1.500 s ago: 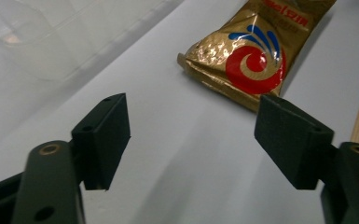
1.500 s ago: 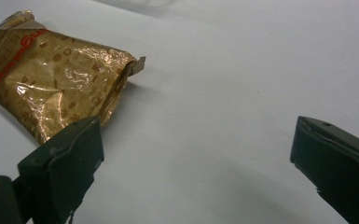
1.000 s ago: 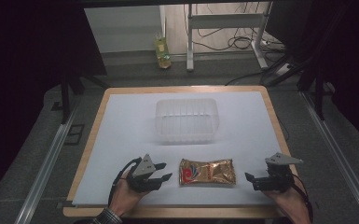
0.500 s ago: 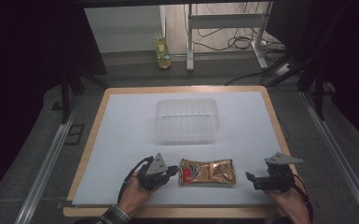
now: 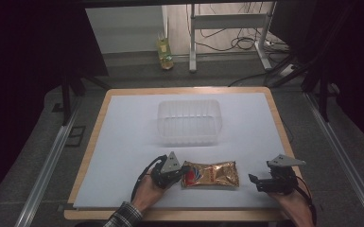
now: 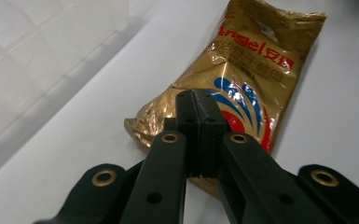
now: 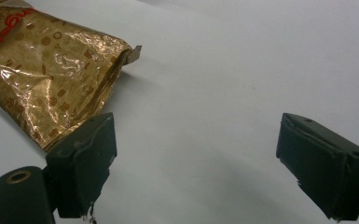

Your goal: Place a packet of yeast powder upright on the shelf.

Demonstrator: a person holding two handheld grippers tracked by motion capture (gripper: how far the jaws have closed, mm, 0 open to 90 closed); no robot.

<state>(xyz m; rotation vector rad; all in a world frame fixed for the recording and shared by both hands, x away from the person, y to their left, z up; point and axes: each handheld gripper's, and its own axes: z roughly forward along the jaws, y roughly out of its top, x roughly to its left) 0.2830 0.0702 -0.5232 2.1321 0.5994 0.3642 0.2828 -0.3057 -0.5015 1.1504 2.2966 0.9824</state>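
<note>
Gold foil packet (image 5: 211, 174) is seen flat near the desk's front edge. It is judged light, crinkly and slippery; its sealed end suits gripping. Left hand-held gripper (image 6: 196, 105) is closed at that end, right hand-held gripper (image 7: 198, 154) wide.

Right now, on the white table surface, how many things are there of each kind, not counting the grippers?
Gold foil packets: 1, the gold packet near the front edge.
Clear plastic containers: 1, the clear tub behind it.
Total: 2.
</note>
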